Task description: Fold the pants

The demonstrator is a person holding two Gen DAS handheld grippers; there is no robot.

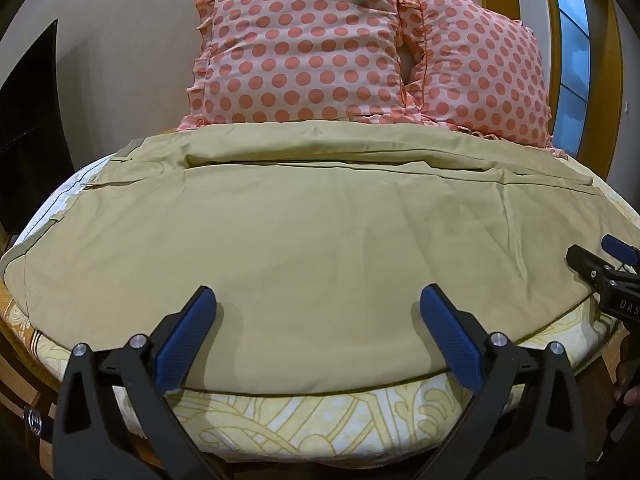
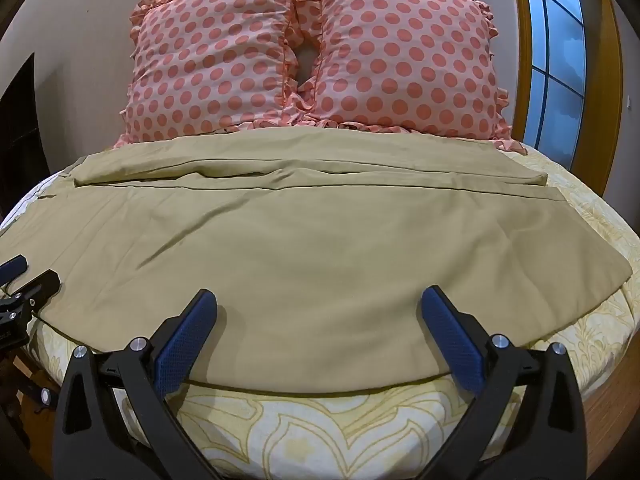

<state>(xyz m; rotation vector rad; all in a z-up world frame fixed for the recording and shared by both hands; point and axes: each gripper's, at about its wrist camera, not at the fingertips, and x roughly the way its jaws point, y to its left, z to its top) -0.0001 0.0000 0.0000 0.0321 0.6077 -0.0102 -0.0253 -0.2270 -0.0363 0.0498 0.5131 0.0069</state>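
Observation:
Khaki pants (image 1: 304,232) lie spread flat across the bed, waistband at the left, legs running right; they also show in the right wrist view (image 2: 304,240). One leg lies behind the other, with a seam line between. My left gripper (image 1: 318,300) is open and empty, fingers over the pants' near edge. My right gripper (image 2: 320,300) is open and empty, also over the near edge, further right. The right gripper shows at the right edge of the left wrist view (image 1: 600,256). The left gripper shows at the left edge of the right wrist view (image 2: 24,276).
Two pink polka-dot pillows (image 1: 304,44) (image 2: 400,56) stand behind the pants. The yellow patterned bedsheet (image 2: 320,432) shows below the pants' edge. A window (image 2: 556,60) is at the right, a dark panel (image 1: 28,128) at the left.

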